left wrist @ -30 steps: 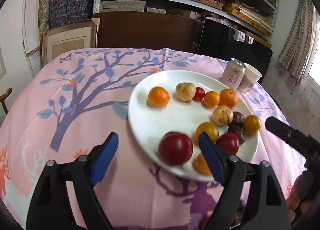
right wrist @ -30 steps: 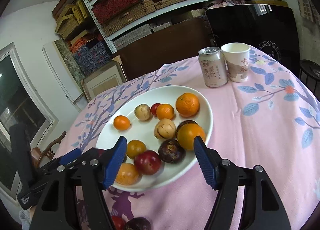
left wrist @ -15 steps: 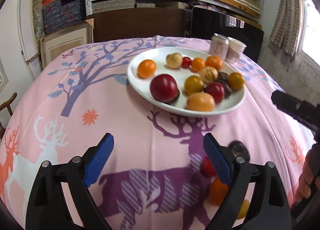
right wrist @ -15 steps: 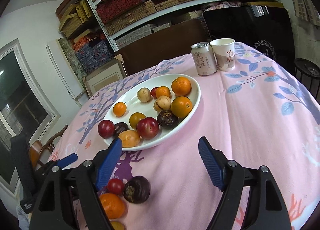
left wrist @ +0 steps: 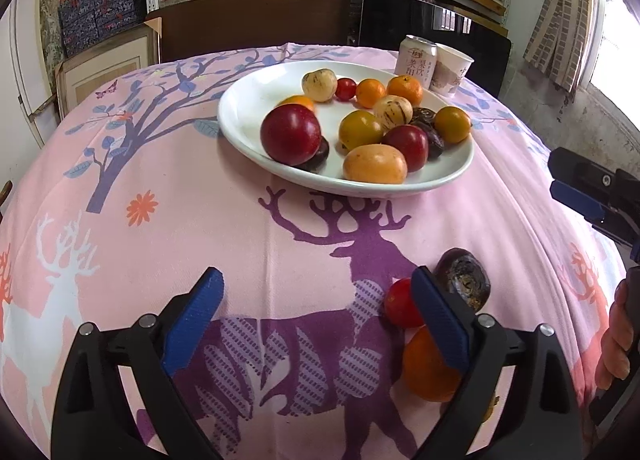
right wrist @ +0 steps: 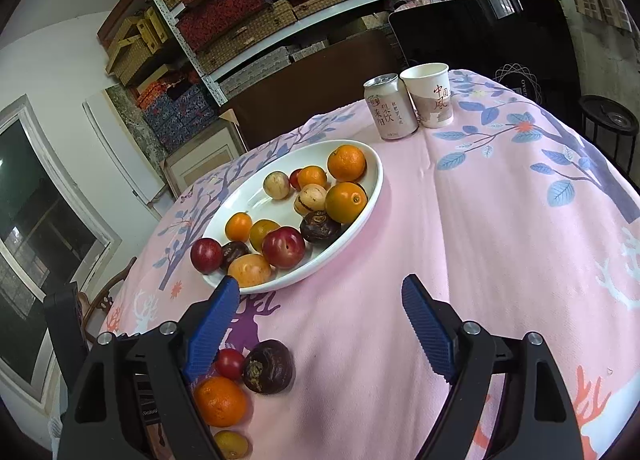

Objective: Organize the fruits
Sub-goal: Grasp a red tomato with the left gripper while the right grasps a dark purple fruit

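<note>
- Left wrist view: left gripper [left wrist: 316, 292] hangs over the pink tablecloth with a purple deer print [left wrist: 248, 220], its blue-padded jaws wide apart and opening, with only cloth between them
- Beyond its fingertips sits the white oval ceramic plate [left wrist: 248, 112], piled with red, orange, yellow, pale striped and dark purple fruits
- Just beside its right-hand finger, on the cloth and off the plate, lie a small red tomato-like fruit [left wrist: 398, 302], a dark purple wrinkled fruit [left wrist: 466, 282] and a round orange citrus fruit [left wrist: 426, 370], the last partly hidden behind that finger
- Behind the plate stand a pink drink can [left wrist: 416, 62] and a white paper cup [left wrist: 452, 70], touching
- Right wrist view: right gripper [right wrist: 320, 306] also has its jaws wide and opening, nothing between them but cloth
- The plate lies ahead and a little to the left of its tips; the can and cup stand farther off
- Near its left finger rest the red fruit, the purple fruit and the orange, with a small yellow-orange fruit [right wrist: 230, 444] closer in, at the lower edge
</note>
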